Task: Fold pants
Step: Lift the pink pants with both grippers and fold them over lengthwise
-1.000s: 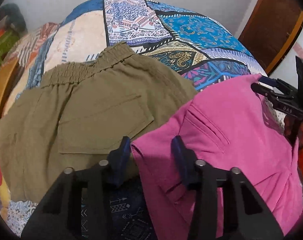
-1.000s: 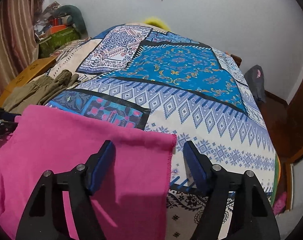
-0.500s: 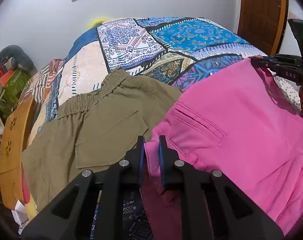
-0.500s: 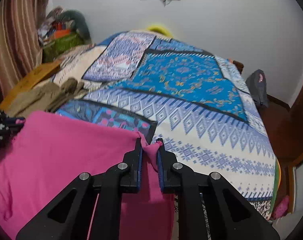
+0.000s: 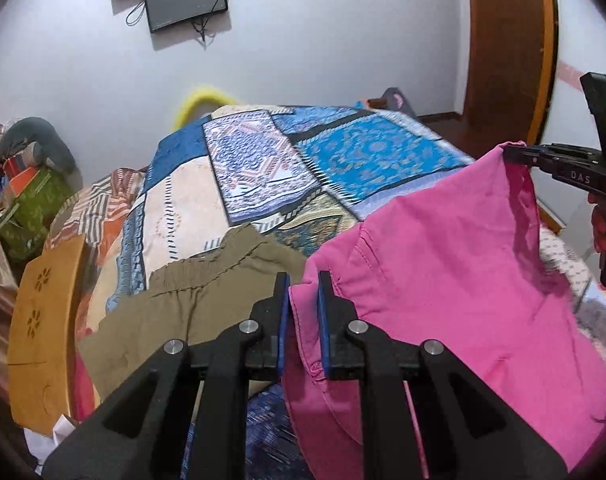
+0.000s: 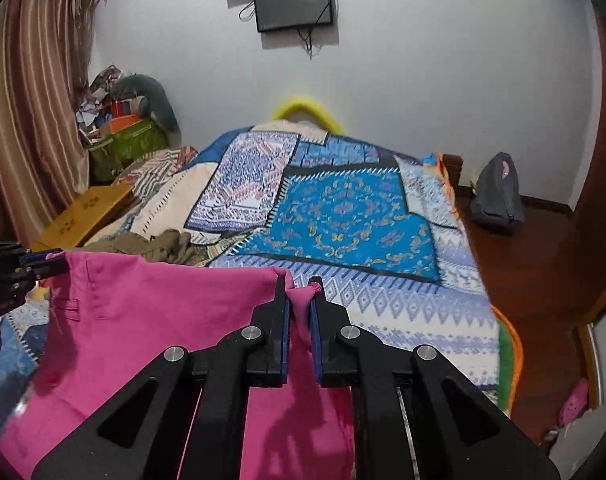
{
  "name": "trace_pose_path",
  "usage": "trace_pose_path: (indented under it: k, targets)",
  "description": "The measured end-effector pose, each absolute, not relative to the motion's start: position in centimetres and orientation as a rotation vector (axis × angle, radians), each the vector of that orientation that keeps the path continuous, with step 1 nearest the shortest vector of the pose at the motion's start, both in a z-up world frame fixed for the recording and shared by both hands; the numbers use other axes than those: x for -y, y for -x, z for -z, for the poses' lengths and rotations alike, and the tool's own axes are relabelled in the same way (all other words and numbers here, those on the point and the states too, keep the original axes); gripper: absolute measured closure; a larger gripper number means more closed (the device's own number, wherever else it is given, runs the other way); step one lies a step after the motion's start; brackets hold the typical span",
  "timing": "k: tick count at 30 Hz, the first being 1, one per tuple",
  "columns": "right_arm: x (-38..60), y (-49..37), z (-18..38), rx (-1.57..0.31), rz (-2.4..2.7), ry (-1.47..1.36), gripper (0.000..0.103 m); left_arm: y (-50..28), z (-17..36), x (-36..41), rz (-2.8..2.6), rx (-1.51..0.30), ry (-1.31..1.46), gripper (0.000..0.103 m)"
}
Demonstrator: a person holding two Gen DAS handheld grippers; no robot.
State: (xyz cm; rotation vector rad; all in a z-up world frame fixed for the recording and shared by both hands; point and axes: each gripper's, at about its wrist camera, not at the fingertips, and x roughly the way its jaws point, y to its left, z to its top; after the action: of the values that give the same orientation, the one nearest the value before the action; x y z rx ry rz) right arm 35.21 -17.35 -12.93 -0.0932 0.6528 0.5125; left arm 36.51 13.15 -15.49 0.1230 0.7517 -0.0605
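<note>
Left wrist view: your left gripper (image 5: 303, 280) pinches the pink pants (image 5: 443, 280) at one corner, your right gripper (image 6: 299, 284) pinches another, fabric hanging between them above the bed (image 6: 343, 208).

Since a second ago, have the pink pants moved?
Yes. The pink pants have risen off the patchwork bedspread, pinched in both grippers, left and right.

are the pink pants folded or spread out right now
Spread out, lifted: the pink pants hang as one sheet between the left gripper and right gripper, each clamping a top corner.
</note>
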Motion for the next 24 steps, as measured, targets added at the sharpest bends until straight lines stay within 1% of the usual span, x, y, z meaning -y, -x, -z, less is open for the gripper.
trace_pose_path:
  k: [5, 11, 17, 24]
  targets:
    - [18.6, -31.8, 10.9, -0.637, -0.504, 0.09, 0.095, -33.3, 12.9, -11.9, 0.075, -0.715, -0.127, 0.091]
    - [19.8, -27.4, 8.7, -0.63, -0.498, 0.063, 0.095, -29.3, 10.8, -10.9, 0.074, -0.725, -0.117, 0.091]
    - [20.2, -23.0, 6.5, -0.59, -0.502, 0.077, 0.095, -24.9, 9.0, -10.4, 0.053, -0.722, -0.068, 0.091]
    - [20.4, -18.6, 5.4, -0.568, -0.52, 0.099, 0.095, -19.4, 7.6, -9.3, 0.063, -0.699, -0.074, 0.091]
